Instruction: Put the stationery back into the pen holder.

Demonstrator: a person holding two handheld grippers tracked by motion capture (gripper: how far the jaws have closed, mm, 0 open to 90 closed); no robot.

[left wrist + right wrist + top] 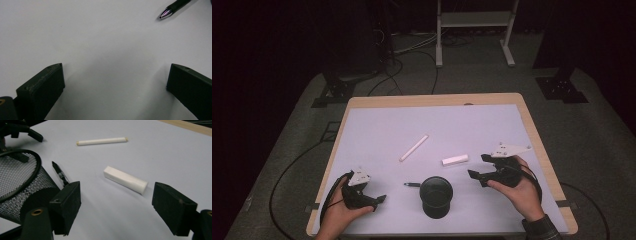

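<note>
Your left gripper [379,199] rests near the table's [432,100] near-left corner, jaws spread wide over bare white surface with nothing between them. In the left gripper view only the shiny tip of the dark pen [172,9] comes in at the far right corner; the rest of its barrel is cut off there.

Moving right, the black mesh cup [436,196] stands upright at the near middle, with the pen lying flat just to its left. From above you cannot tell whether pen and cup touch, and the cup's dark inside is hard to read. Farther back, the long white stick [414,147] lies on a slant, well apart from everything.

Right of the cup lies the white block [455,160], flat on the surface, just ahead of your right gripper [477,167]. That gripper's jaws stand released and wide, holding nothing, and they look aimed at the block [125,180].

The block looks light, stiff and smooth-sided, so it may skate on the slick surface if one pad meets it first. Take it across its two long faces near the middle. Its underside and far end are hidden, and what it is made of is unclear.
</note>
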